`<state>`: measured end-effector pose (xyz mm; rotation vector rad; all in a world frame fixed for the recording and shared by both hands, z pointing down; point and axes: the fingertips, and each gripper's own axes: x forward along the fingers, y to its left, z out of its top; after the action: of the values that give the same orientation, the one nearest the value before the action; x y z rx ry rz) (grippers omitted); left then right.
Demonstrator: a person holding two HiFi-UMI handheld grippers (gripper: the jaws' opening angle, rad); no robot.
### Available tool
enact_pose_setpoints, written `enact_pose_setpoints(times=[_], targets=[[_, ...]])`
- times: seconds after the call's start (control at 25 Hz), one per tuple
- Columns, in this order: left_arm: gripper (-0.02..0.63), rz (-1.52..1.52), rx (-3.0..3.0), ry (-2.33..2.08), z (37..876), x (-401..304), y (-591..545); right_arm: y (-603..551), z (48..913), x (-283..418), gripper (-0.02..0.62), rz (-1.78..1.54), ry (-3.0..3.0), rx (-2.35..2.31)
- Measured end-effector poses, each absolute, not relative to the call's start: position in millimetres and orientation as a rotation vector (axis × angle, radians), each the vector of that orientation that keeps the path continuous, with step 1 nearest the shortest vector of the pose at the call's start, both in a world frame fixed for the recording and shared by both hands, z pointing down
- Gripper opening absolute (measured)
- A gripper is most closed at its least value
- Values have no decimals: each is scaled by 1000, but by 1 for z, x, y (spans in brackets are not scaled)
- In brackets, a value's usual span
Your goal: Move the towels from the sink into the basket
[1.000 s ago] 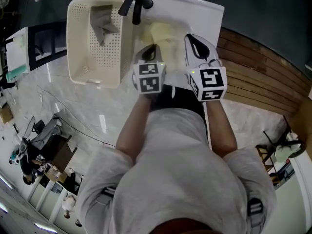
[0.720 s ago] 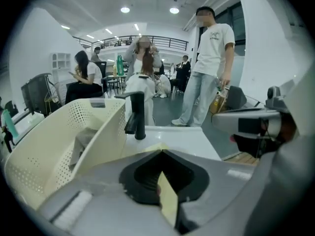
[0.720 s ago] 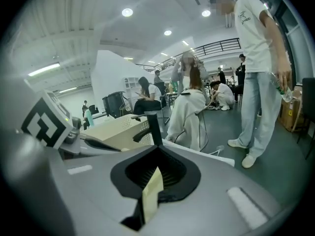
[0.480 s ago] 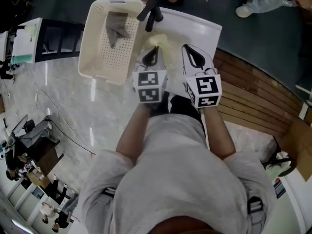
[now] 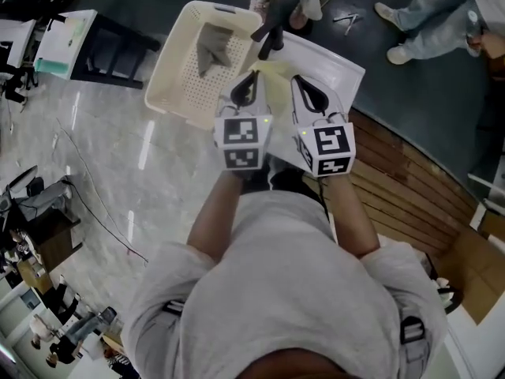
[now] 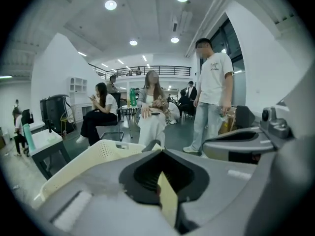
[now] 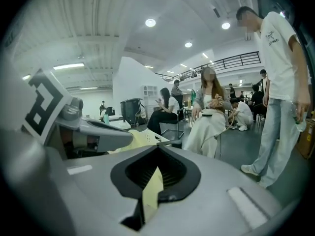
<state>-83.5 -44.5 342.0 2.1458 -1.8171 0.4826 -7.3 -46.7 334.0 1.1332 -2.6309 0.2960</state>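
A pale yellow towel (image 5: 271,73) hangs over the white sink (image 5: 341,63), stretched between both grippers. My left gripper (image 5: 245,83) is shut on one edge of it; in the left gripper view the yellow cloth (image 6: 168,201) is pinched in the closed jaws. My right gripper (image 5: 304,84) is shut on the other edge, where the same cloth (image 7: 152,190) shows in the right gripper view. The cream perforated basket (image 5: 175,63) stands just left of the sink and holds a grey towel (image 5: 211,54).
A black tap (image 5: 271,31) rises at the sink's far edge, between basket and sink. A slatted wooden surface (image 5: 410,188) lies to the right, glossy marble floor (image 5: 102,172) to the left. Several people (image 6: 152,109) sit and stand beyond the sink.
Both grippers have risen with the yellow towel, lifting it out of the sink bowl. The view has swung, so basket and sink now sit further right in the frame.
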Motion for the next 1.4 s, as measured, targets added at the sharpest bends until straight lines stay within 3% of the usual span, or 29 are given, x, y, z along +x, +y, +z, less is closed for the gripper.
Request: enact_pose_setpoints(times=[1.0, 1.4], targets=[[21, 324, 1801, -2291, 270, -278, -6, -38, 314, -161, 6, 229, -2792, 778], [21, 283, 1747, -2366, 252, -322, -7, -45, 307, -200, 6, 209, -2814, 721]])
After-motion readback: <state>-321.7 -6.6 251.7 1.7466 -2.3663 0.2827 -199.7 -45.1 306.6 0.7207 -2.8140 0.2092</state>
